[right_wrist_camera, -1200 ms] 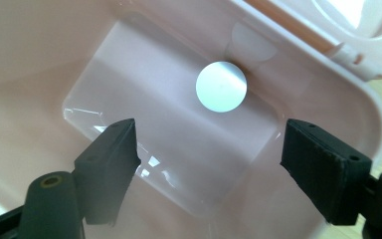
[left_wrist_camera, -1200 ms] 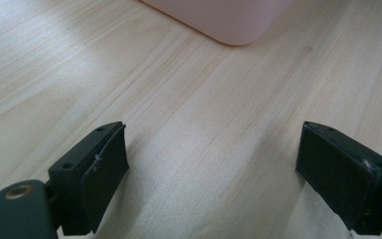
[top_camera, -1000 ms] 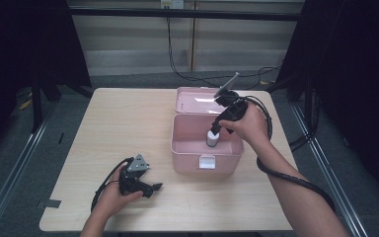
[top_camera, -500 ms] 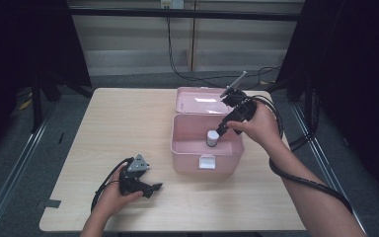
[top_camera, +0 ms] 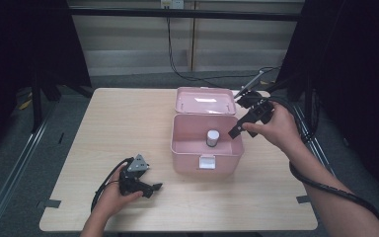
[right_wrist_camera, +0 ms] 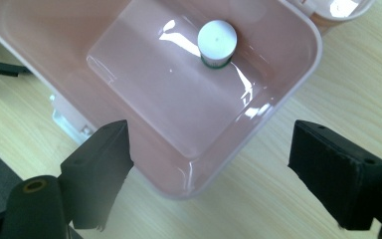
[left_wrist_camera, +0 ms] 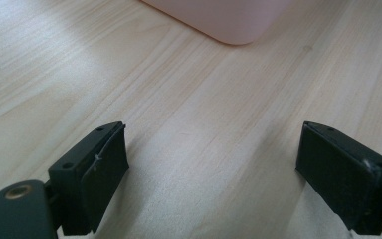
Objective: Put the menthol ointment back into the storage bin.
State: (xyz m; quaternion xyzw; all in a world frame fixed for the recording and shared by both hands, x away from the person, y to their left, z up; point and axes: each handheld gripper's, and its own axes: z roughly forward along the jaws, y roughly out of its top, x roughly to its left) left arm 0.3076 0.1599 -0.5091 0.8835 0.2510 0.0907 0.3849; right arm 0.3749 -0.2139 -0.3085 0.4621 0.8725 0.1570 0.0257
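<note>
Pink plastic storage box [top_camera: 206, 143], lid open, on table [top_camera: 128, 128]: white-capped small bottle [right_wrist_camera: 217, 42] stood upright inside. Judged light, rigid, slick; best gripped below cap. Right gripper [right_wrist_camera: 209, 174] fingers have just been opening, nothing between; left gripper [left_wrist_camera: 211, 169] fingers spread, empty.

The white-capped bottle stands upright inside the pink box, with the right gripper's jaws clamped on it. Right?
Not quite. The right gripper is open beside the pink box, clear of the white-capped bottle, which stands alone inside; the right gripper view shows this.
</note>
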